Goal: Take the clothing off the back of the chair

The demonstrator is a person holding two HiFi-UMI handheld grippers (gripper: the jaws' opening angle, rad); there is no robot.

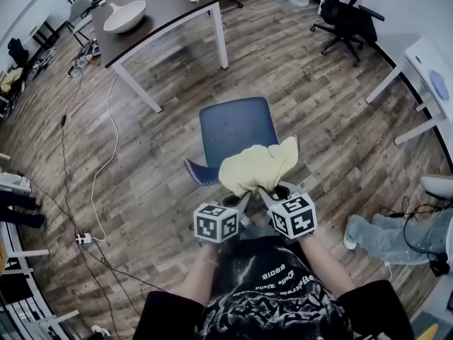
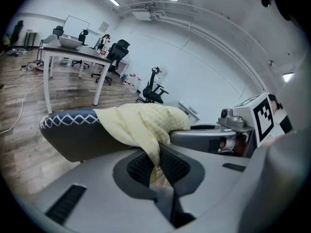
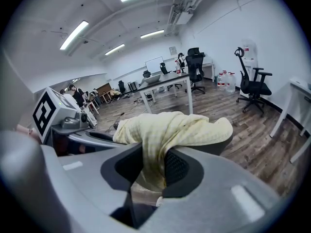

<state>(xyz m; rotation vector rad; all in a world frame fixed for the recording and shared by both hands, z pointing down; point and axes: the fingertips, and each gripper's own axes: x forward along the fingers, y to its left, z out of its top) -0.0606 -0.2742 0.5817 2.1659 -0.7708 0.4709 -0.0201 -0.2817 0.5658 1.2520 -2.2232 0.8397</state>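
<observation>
Head view: I look down on the chair (image 1: pixel 233 127). The yellow garment (image 1: pixel 258 167) is bunched over the top edge of the chair back (image 1: pixel 201 173), on the side nearest me.
Left gripper view: the left gripper (image 2: pixel 156 165) has its jaws pressed together on a hanging fold of the garment, just on my side of the chair back.
Right gripper view: the right gripper (image 3: pixel 151 171) pinches a thicker fold of the same garment, with the jaws bearing on the fabric from both sides.
Grippers, relative: side by side and near each other in the head view, both at the garment's near edge.
Done: approach and grasp; I judge both grips to be firm.
Not done: most of the garment lies across the chair back and has not been lifted clear.
Left to do: I judge that I must raise both grippers together and draw the garment up and toward me until it is free of the chair.
Risk: a fold may catch on the far side of the chair back, which I cannot see.
</observation>
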